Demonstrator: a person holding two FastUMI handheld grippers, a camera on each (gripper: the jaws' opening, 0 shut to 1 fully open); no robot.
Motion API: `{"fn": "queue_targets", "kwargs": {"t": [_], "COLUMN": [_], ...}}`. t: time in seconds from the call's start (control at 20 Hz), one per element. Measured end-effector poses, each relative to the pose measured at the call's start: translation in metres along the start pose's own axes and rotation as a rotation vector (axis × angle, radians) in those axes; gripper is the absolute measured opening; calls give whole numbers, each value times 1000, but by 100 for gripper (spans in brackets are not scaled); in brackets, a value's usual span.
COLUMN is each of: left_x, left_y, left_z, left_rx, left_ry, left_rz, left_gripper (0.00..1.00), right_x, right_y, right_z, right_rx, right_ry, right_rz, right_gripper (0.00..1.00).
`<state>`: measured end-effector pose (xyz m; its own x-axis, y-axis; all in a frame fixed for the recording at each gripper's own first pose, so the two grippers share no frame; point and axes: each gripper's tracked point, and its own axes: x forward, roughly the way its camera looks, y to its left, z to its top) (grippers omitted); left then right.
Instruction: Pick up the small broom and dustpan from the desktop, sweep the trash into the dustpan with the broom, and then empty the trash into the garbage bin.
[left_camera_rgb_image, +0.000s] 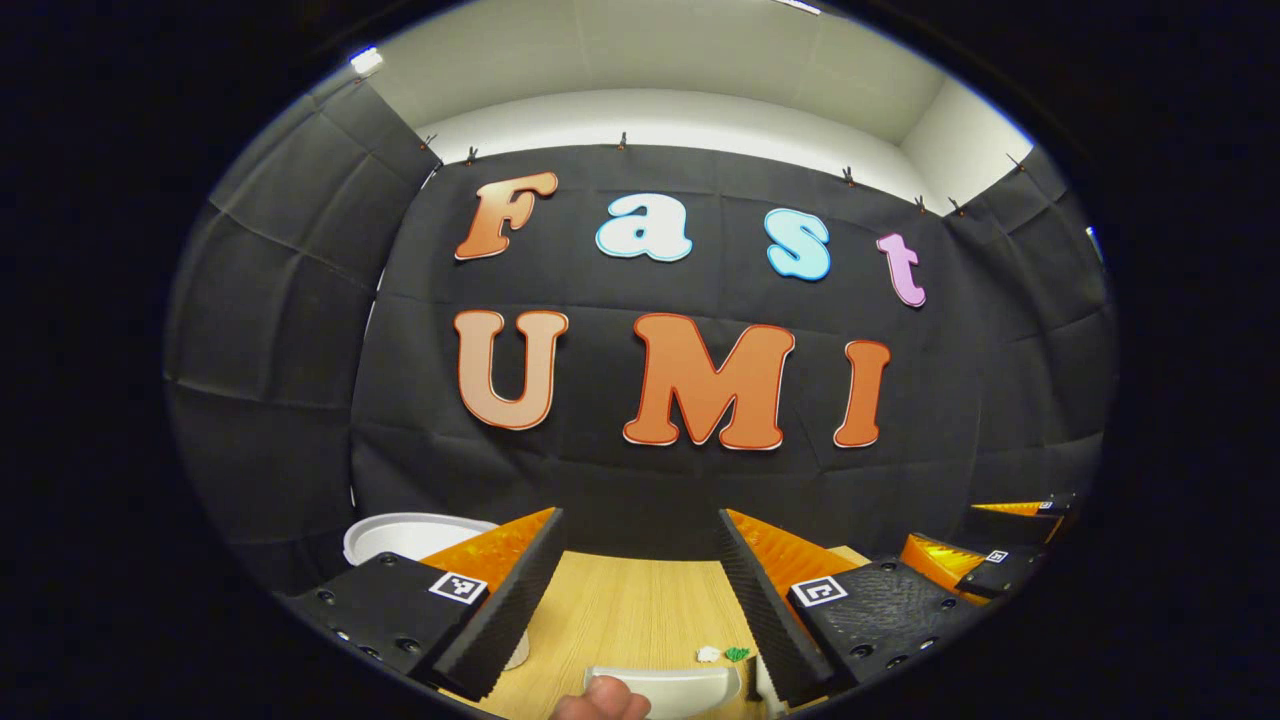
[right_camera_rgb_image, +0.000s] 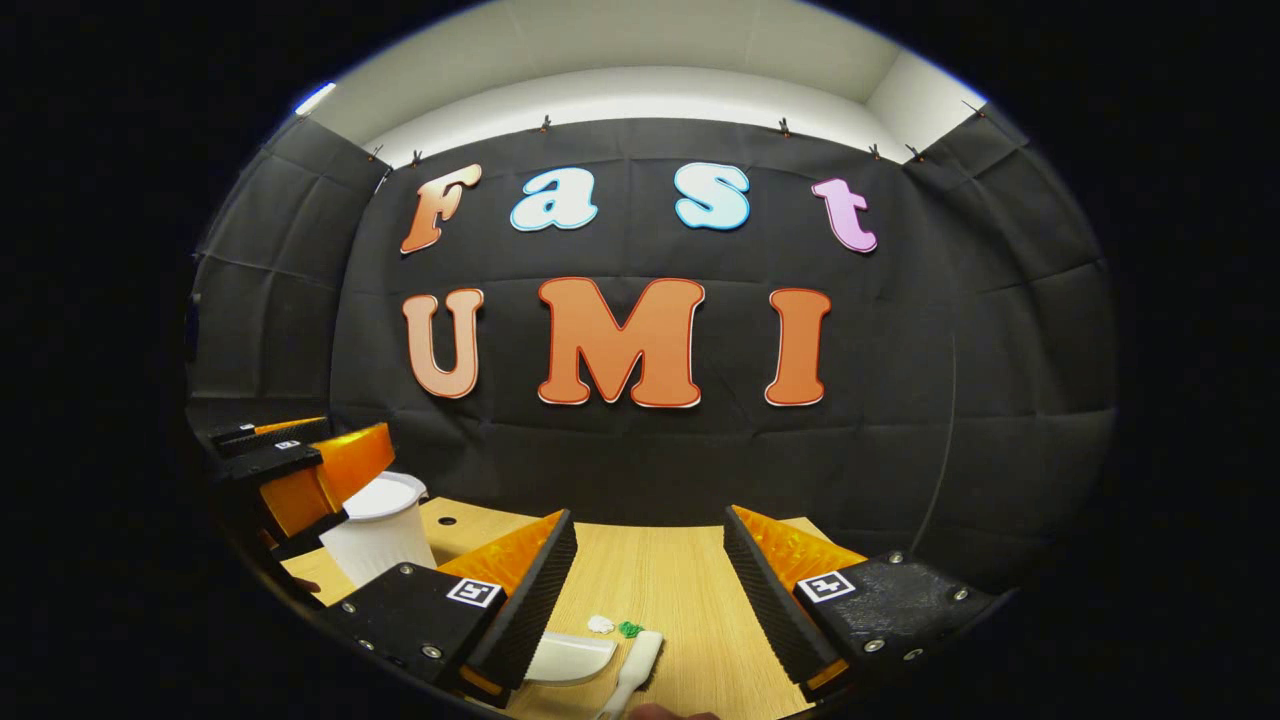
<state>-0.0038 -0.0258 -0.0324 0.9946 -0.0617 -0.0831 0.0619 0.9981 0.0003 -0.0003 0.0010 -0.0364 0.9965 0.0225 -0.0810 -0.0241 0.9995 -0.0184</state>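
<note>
Beside the dustpan (right_camera_rgb_image: 570, 657), broom (right_camera_rgb_image: 635, 668), trash (right_camera_rgb_image: 612, 626), bin (right_camera_rgb_image: 380, 538) behind.

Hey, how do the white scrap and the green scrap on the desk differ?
The white scrap is pale and a bit larger; the green scrap is dark green and smaller. In the right gripper view, the white scrap lies to the left and the green scrap nearer the broom. Both lie loose on the wooden desk, unswept.

A pale wooden desk (right_camera_rgb_image: 680, 590) carries a white dustpan (right_camera_rgb_image: 570, 658) and a white broom (right_camera_rgb_image: 632, 668) between the right gripper's fingers, two trash scraps (right_camera_rgb_image: 614, 626) just beyond, and a white bin (right_camera_rgb_image: 378, 540) outside the left finger.
</note>
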Motion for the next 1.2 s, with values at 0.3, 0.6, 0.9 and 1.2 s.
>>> {"fn": "queue_targets", "kwargs": {"t": [0.3, 0.6, 0.9, 1.2], "left_x": [2, 1, -20, -51], "left_y": [-4, -9, -14, -13], "left_z": [-69, -191, -288, -317], "left_rx": [-4, -20, -31, -80], "left_ry": [198, 613, 1143, 1456], "left_rz": [-80, -17, 41, 63], "left_gripper": [95, 95, 97, 98], "right_x": [4, 22, 20, 29], "right_y": [12, 6, 1, 9], "right_z": [-65, -177, -279, -334], "right_rx": [-26, 88, 67, -27], "right_ry": [201, 603, 923, 1101], "right_rz": [-12, 40, 124, 150], "right_gripper": [92, 93, 93, 93]}}
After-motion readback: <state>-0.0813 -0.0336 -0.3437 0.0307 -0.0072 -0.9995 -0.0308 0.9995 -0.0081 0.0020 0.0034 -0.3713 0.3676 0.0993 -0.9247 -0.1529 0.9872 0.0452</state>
